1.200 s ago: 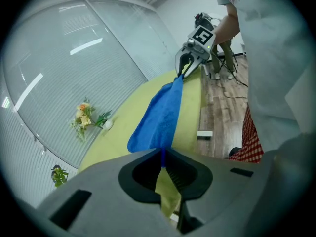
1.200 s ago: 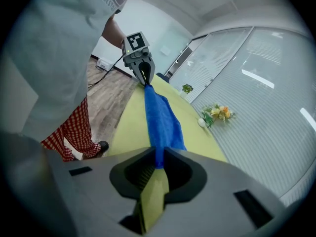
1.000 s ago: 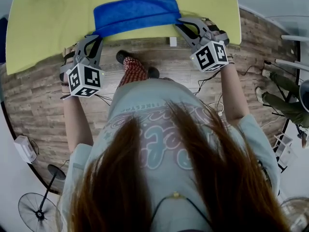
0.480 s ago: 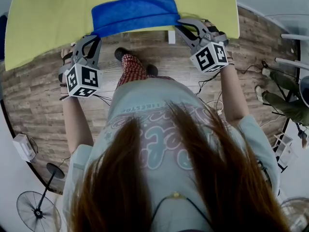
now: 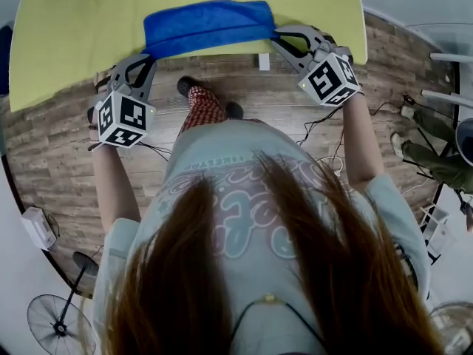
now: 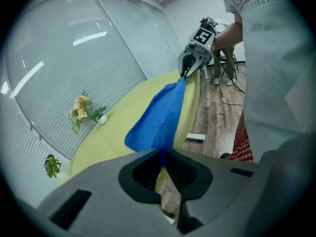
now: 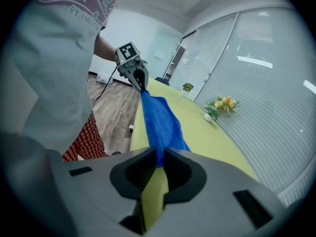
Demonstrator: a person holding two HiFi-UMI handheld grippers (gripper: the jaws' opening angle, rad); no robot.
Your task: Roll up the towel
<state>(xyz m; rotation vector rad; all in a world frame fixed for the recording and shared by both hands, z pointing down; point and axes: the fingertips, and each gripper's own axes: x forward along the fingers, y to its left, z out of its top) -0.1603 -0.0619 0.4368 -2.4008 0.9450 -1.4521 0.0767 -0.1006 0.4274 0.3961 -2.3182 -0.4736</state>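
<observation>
With our hair (image 5: 244, 272) and shirt (image 5: 222, 161) filling the lower head view, we clamp the left gripper (image 5: 146, 56) and right gripper (image 5: 276, 38) on the near corners of the blue towel (image 5: 207, 22) at the yellow table's (image 5: 74, 43) edge, the right marker cube (image 5: 330, 78) rolled since a second ago.

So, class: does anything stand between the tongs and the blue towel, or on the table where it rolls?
Nothing visible. The left tongs and right tongs are shut on near corners of the blue towel; the yellow table beyond shows bare, the flowers far aside.
</observation>
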